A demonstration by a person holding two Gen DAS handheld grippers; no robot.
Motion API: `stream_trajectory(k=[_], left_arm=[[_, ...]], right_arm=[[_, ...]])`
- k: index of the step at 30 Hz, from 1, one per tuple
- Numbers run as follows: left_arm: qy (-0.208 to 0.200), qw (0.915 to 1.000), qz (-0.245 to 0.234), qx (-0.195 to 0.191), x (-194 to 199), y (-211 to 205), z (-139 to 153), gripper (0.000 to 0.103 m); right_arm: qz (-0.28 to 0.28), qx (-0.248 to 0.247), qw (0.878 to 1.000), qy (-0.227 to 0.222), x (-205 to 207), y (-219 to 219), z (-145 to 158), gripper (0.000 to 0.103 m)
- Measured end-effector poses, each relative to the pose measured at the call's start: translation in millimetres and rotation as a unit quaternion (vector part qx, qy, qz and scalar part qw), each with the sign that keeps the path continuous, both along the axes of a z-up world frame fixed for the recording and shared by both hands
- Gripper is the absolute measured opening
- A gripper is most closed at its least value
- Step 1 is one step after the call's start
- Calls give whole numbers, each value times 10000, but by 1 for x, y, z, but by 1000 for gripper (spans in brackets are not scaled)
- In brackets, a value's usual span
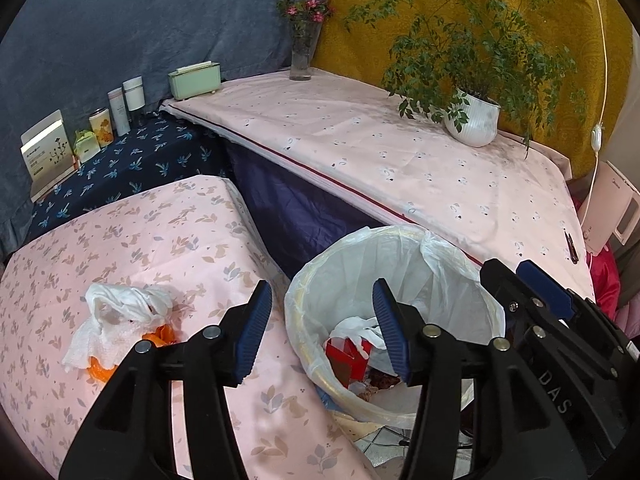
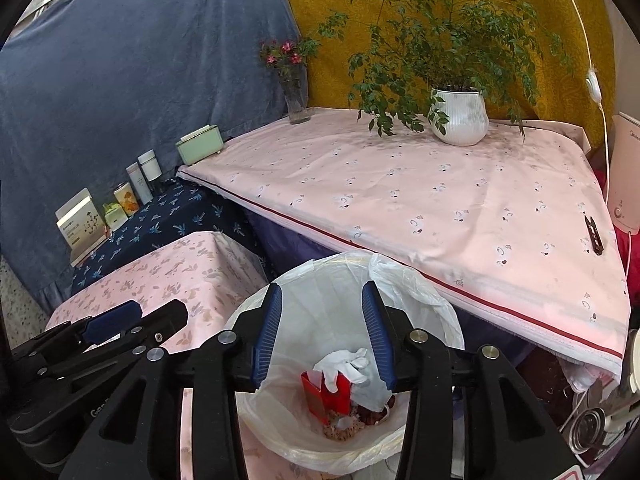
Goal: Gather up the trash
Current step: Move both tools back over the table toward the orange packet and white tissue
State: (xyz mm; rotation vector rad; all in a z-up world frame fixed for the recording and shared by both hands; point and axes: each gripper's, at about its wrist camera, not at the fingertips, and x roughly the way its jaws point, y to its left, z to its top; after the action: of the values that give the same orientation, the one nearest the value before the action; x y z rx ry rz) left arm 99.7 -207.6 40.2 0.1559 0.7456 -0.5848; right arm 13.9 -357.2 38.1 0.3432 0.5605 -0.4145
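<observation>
The big pink table fills the right half of the right wrist view, with a potted plant and a glass vase of flowers at its far edge. A lower table with a leaf-print cloth takes the lower left of the left wrist view. Between them, at lower centre, stands the lined trash bin, already holding a red carton and a white tissue. The right claw hangs directly above the bin, its jaws wide and empty. The left claw is also wide and empty, over the bin's left rim. A crumpled tissue on orange peel lies on the low table, left of that claw.
</observation>
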Motion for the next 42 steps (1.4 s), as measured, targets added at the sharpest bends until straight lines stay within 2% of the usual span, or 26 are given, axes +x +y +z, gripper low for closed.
stream_trajectory(k=[3,16,18,23,31,33,38,42], left_arm=[[-22,10000,92,-14,0,9,1,57],[-74,9990,438,34,7,52,-2,57],[-48,9985,541,37,9,62,-5,64],[30,9962,873,21,15,90,-14,71],[228,9877,1545,-71,28,144,-30,83],[286,9844,1734,-41,32,155,-36,89],[607,9752,2124,-162,45,178,-54,93],[823,9725,2172,-176,55,180,-68,93]], right_arm=[[56,-32,10000,9,1,8,1,43],[292,-166,9994,31,8,43,4,55],[340,-168,9993,38,10,48,4,56],[523,-205,9984,80,16,67,2,58],[849,-191,9960,190,31,101,-6,58],[913,-185,9954,226,33,109,-10,58],[1062,-161,9937,313,43,126,-17,58],[1159,-180,9924,386,52,138,-23,58]])
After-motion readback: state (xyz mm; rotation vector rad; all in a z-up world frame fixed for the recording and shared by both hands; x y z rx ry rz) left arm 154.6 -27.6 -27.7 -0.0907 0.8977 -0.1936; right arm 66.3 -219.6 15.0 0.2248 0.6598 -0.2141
